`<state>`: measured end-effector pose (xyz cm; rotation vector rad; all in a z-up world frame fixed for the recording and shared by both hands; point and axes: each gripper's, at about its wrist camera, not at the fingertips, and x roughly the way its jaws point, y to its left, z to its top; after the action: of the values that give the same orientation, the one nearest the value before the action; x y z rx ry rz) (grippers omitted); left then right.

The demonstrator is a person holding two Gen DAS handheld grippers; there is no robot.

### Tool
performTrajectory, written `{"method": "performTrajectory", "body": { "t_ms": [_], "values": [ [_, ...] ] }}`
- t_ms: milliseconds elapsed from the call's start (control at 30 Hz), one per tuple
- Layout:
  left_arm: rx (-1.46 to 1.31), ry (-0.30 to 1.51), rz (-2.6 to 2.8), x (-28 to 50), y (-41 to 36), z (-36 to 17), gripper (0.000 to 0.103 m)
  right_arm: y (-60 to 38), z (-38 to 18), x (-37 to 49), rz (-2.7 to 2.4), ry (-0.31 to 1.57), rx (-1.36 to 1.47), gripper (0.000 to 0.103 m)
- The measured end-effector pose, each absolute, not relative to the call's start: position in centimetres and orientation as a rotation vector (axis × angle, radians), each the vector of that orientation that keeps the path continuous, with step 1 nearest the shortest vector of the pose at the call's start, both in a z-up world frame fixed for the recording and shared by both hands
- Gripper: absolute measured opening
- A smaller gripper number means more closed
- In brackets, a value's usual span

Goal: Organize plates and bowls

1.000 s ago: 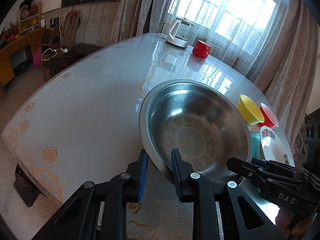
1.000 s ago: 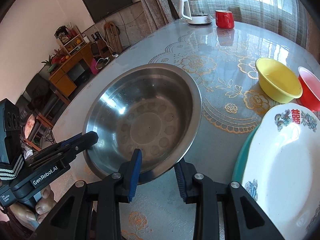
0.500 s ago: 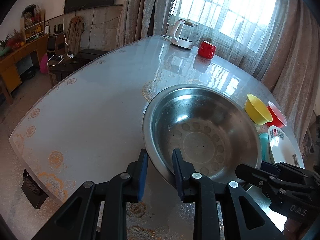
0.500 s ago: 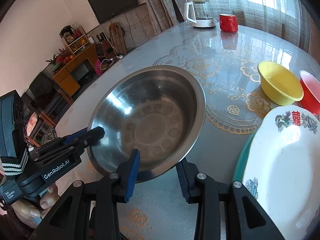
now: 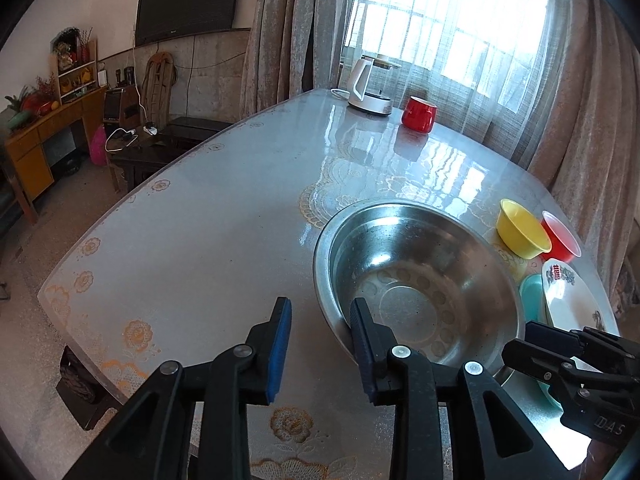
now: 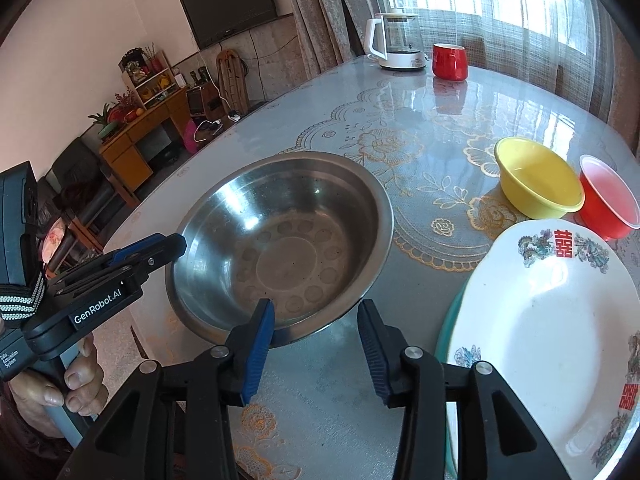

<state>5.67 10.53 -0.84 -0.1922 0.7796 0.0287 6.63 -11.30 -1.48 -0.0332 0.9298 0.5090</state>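
Note:
A wide steel bowl (image 5: 420,280) (image 6: 280,248) sits on the glass-topped table (image 5: 200,240). My left gripper (image 5: 320,330) straddles its near left rim, one finger inside and one outside. Its jaws are opening and the pads stand off the metal. My right gripper (image 6: 316,332) straddles the near rim from the other side; its jaws are opening too, with a gap to the rim. To the right lie a yellow bowl (image 6: 536,182), a red bowl (image 6: 608,200), and a white decorated plate (image 6: 540,320) stacked on a teal plate (image 5: 530,296).
A white kettle (image 6: 398,42) and a red mug (image 6: 450,62) stand at the far edge by the curtained window. A hand grips the left gripper's handle (image 6: 60,384). The table's left edge drops to the floor, with a cabinet and dark furniture beyond.
Both pairs of jaws have widened and let go of the steel bowl's rim. Both views have tilted upward a little.

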Motion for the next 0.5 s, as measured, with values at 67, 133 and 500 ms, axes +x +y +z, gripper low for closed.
{"method": "performTrajectory", "body": {
  "t_ms": [67, 133, 500],
  "values": [
    [-0.182, 0.773, 0.035, 5.71, 10.52, -0.87, 0.033, -11.35, -1.51, 6.52, 0.513, 0.925, -0.032, 0.045],
    [-0.164, 0.77, 0.04, 5.71, 10.35, -0.9, 0.033, -11.47, -1.76, 6.67, 0.509, 0.922, -0.024, 0.045],
    [-0.183, 0.739, 0.076, 5.44, 11.25, 0.06, 0.032, -11.93, -1.6, 6.62, 0.545, 0.916, 0.008, 0.044]
  ]
}}
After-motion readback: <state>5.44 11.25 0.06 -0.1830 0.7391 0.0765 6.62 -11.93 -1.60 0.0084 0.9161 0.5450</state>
